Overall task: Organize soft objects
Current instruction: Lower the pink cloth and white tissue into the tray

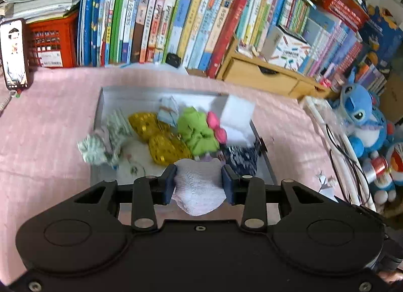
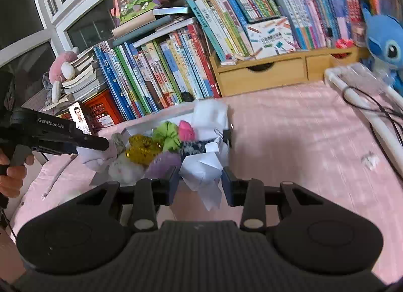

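Both your grippers hold soft items over the white box on the pink-covered desk.

Your left gripper [image 1: 199,182] has its jaws closed on a pale pink sock [image 1: 199,191], low in the frame's centre, above the near end of the white box [image 1: 161,94]. Your right gripper [image 2: 200,182] has its jaws clamped on a crumpled white bundle [image 2: 204,168] at the box's near right corner. Inside the box lie a gold sequin piece [image 1: 161,140], a green cloth [image 1: 196,130], a pink item [image 1: 217,128] and a dark patterned cloth [image 1: 241,158], bunched together at centre frame.
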A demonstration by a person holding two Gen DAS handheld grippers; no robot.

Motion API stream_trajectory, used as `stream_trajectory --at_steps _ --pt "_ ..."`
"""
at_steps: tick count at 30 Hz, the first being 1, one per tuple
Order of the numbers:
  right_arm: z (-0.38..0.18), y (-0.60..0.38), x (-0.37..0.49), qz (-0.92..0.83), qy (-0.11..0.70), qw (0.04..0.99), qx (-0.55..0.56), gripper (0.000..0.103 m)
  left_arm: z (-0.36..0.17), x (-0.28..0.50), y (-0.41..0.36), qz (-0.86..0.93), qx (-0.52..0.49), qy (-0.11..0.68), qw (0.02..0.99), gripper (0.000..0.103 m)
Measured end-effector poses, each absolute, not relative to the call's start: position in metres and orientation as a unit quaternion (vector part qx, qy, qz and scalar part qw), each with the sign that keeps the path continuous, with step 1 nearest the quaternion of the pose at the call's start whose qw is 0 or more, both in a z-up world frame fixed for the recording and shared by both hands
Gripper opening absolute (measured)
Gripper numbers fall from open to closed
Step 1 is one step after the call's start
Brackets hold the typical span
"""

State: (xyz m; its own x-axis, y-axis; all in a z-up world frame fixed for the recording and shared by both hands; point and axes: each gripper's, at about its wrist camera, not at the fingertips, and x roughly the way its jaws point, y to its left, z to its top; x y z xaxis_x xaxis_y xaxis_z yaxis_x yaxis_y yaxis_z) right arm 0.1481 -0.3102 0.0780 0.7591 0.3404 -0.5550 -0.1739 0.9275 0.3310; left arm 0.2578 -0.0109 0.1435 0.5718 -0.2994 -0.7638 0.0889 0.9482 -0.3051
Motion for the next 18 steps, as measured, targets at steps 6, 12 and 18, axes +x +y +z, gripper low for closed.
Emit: stream_trajectory --at_steps 6,12,18 --pt "0.089 -0.288 0.185 0.142 0.324 0.929 0.106 0.042 0.14 0.279 -0.013 -0.11 -0.115 0.442 0.883 0.036" --pt "0.083 -0.27 0.227 0.147 0.338 0.925 0.09 0.042 0.127 0.303 -0.026 -0.122 -0.101 0.443 0.882 0.037" --pt "0.068 -0.258 0.26 0.151 0.352 0.92 0.078 0.042 0.112 0.327 -0.029 -0.124 -0.092 0.453 0.878 0.037"
